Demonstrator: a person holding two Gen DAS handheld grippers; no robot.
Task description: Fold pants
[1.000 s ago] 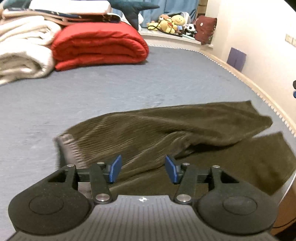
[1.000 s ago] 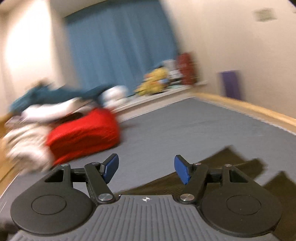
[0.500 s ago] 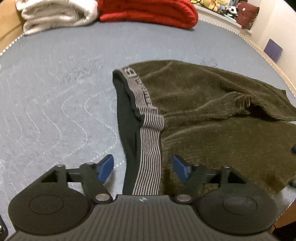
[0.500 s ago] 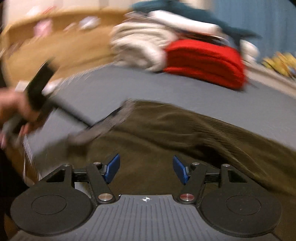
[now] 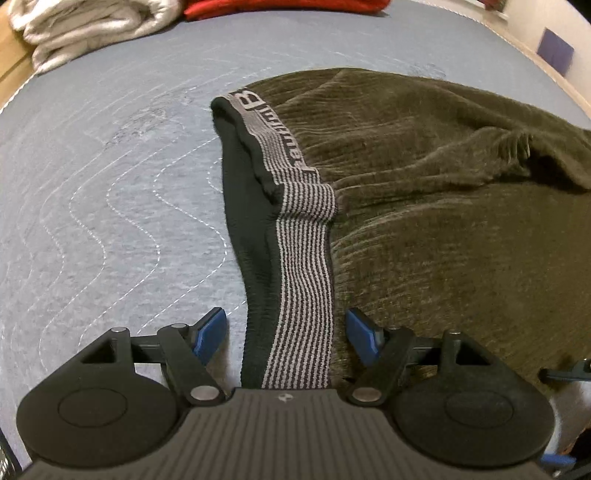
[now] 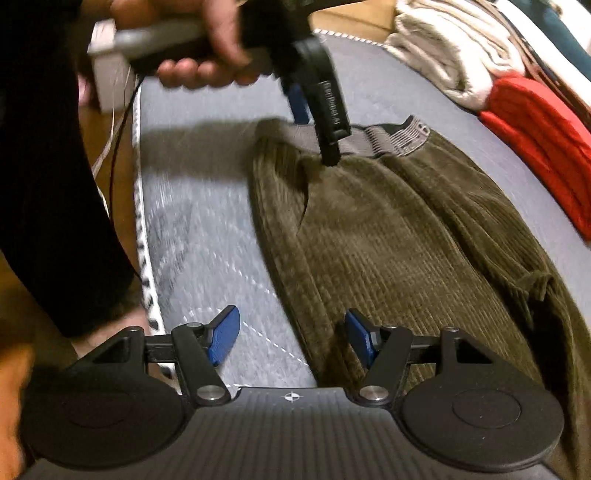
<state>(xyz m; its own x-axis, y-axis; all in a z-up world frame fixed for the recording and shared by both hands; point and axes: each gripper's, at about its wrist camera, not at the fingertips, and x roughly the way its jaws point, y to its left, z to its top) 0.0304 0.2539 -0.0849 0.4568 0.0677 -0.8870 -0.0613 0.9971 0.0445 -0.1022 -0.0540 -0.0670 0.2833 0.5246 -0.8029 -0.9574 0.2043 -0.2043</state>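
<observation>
**On the grey bed, both grippers wide over the waistband**

Across the grey quilted mattress [image 5: 110,192] we go, wavy white stitching running through it. Far left at the back sits a pile of cream blankets [image 5: 85,22], then a red folded quilt [image 5: 288,5] beside it, and a pale wall with a purple sheet [image 5: 554,50] on the right.

Centre stage, the olive corduroy pants [image 5: 443,221] lie spread flat, long axis running from the striped grey waistband [image 5: 303,236] on the left out to the legs on the right, one leg bunched over the other.

Left gripper [image 5: 286,334] low, blue pads [image 5: 210,330] spread apart, straddling the waistband without pinching it. Right gripper [image 6: 291,338] likewise gaping, poised over the near edge of the pants where cloth meets mattress. From the right wrist view, the left hand [image 6: 207,55] grasps its tool above the waistband.
</observation>
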